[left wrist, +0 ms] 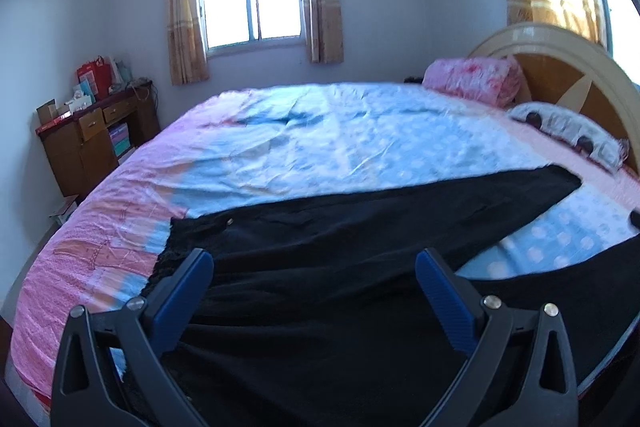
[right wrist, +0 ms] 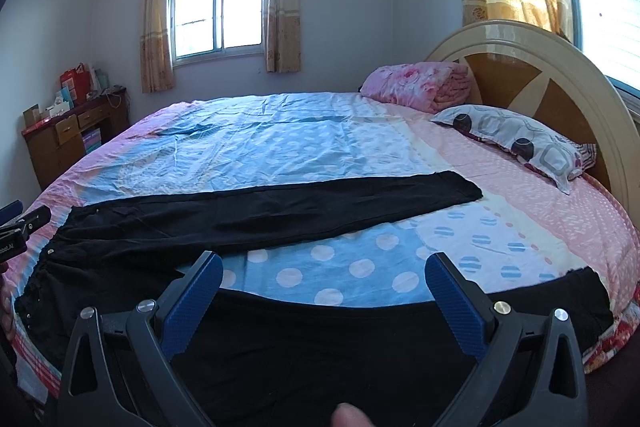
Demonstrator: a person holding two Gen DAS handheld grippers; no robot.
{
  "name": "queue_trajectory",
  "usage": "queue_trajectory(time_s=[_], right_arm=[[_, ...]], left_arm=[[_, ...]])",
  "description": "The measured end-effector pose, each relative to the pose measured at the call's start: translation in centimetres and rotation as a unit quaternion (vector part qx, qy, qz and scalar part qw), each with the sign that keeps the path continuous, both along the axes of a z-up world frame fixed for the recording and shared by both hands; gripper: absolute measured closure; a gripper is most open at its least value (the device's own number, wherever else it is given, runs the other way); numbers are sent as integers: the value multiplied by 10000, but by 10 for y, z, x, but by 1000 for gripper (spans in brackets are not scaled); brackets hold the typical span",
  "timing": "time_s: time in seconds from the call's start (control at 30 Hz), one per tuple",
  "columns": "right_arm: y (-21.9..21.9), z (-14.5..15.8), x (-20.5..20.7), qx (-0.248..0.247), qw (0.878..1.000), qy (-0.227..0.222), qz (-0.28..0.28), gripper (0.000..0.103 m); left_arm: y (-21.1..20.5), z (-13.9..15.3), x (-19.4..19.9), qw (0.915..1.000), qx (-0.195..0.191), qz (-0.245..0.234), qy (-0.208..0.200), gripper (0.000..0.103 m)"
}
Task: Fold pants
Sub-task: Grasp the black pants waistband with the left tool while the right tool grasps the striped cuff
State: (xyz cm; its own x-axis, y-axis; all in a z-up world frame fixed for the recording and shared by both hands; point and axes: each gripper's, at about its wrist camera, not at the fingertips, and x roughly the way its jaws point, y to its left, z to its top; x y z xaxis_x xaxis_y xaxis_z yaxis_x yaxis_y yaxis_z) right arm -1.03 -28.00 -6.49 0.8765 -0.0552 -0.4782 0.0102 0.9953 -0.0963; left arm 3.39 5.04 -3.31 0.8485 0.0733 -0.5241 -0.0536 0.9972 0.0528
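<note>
- Black cloth fills the near ground of both wrist views: the pants (right wrist: 260, 215) lie spread flat on the bed (right wrist: 280, 143), legs parted in a V, with polka-dot sheet showing between them.
- Nearest the right gripper (right wrist: 324, 287) is the near leg (right wrist: 340, 339), which passes under and between its blue pads (right wrist: 196, 291). The jaws stand wide apart and hold nothing; a fingertip (right wrist: 350, 417) shows at the bottom edge of the frame.
- Just as wide and just as empty, the left gripper (left wrist: 314, 283) hangs over the waist end of the garment, where the gathered waistband (left wrist: 176, 243) lies toward its left finger.
- In the right wrist view the left tool shows only as a sliver at the frame's left edge, beside that waistband.
- Further out, the far leg (right wrist: 320, 201) runs long-axis from the waist on the left to its hem (right wrist: 468, 187) on the right, toward the headboard side.
- My judgement: nothing is folded yet. The near leg probably has to be carried away from the person onto the far leg; the right gripper is closer to the leg and hem, the left to the waist.
- Beyond the pants sit a patterned pillow (right wrist: 520, 143), a folded pink quilt (right wrist: 416, 85) and the headboard (right wrist: 540, 67).
</note>
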Motion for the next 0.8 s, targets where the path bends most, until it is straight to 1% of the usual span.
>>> queue_trajectory(time_s=[0.03, 0.13, 0.2, 0.23, 0.3, 0.37, 0.47, 0.5, 0.57, 0.6, 0.63, 0.67, 0.73, 0.77, 0.8], right_arm=[[-4, 1, 5, -25, 10000, 8, 1, 1], [-19, 3, 21, -108, 9999, 29, -91, 1], [-31, 2, 35, -166, 9997, 100, -173, 1], [-38, 1, 44, -152, 9995, 169, -207, 1], [-50, -3, 59, -70, 9992, 301, -265, 1], [-60, -8, 75, 40, 9983, 482, -310, 1], [-71, -15, 93, 183, 9968, 703, -320, 1], [-74, -18, 98, 248, 9962, 771, -307, 1], [-82, -24, 109, 375, 9945, 910, -359, 1], [-85, -26, 113, 397, 9939, 966, -363, 1], [-89, -29, 120, 414, 9928, 1066, -359, 1], [-93, -30, 124, 433, 9920, 1128, -365, 1], [-105, -31, 135, 450, 9906, 1217, -428, 4], [-114, -31, 142, 440, 9899, 1267, -466, 9], [-126, -30, 151, 456, 9888, 1324, -513, 17]], left_arm=[[8, -3, 5, 9999, 48, 79, 73, 0], [48, -12, 27, 9984, 170, 454, 296, 0], [81, -18, 45, 9962, 157, 731, 444, 0], [100, -23, 57, 9947, 145, 869, 521, 0], [127, -31, 76, 9921, 122, 1043, 687, 1], [151, -41, 101, 9892, -41, 1144, 914, 15], [176, -60, 135, 9851, -232, 1196, 1216, 21], [179, -67, 145, 9834, -217, 1221, 1321, 23], [184, -81, 166, 9799, -230, 1165, 1602, 35], [185, -87, 173, 9787, -250, 1127, 1699, 39], [186, -91, 179, 9774, -265, 1101, 1784, 47], [187, -96, 186, 9767, -265, 1046, 1857, 52], [183, -103, 194, 9750, -181, 980, 1987, 54], [182, -106, 197, 9747, -188, 931, 2022, 56], [182, -108, 200, 9744, -194, 904, 2049, 56]])
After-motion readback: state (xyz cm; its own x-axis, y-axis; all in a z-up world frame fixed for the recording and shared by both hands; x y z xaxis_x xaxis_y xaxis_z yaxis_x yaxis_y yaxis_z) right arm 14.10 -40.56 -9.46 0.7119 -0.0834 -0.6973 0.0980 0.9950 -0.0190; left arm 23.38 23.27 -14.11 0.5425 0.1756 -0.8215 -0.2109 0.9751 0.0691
